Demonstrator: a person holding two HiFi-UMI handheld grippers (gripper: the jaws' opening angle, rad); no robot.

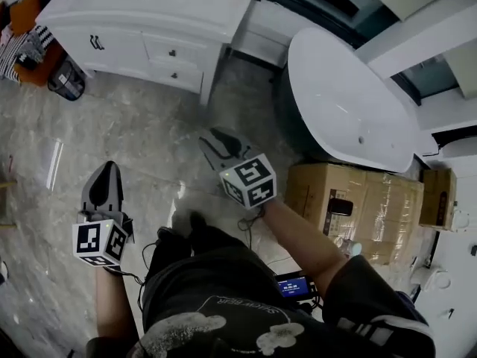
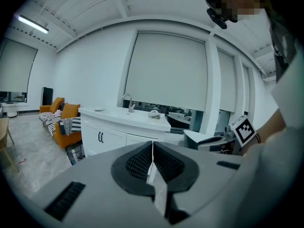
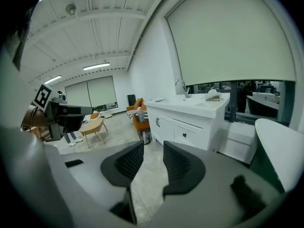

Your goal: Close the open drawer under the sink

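Note:
The white sink cabinet [image 1: 149,13] stands at the far side of the floor, well ahead of both grippers. Two stacked drawers [image 1: 173,54] with dark knobs sit at its right end; from this distance I cannot tell whether one stands out. The cabinet also shows in the left gripper view [image 2: 123,127] and the right gripper view [image 3: 185,120]. My left gripper [image 1: 110,170] is held in the air, jaws shut on nothing [image 2: 152,148]. My right gripper [image 1: 214,138] points toward the cabinet, open with a clear gap between its pads [image 3: 153,151].
A white bathtub [image 1: 350,103] lies to the right, with cardboard boxes [image 1: 365,200] in front of it. An orange sofa with striped cloth [image 1: 22,28] and a dark bin [image 1: 67,80] stand left of the cabinet. A wooden table [image 3: 92,126] stands further off.

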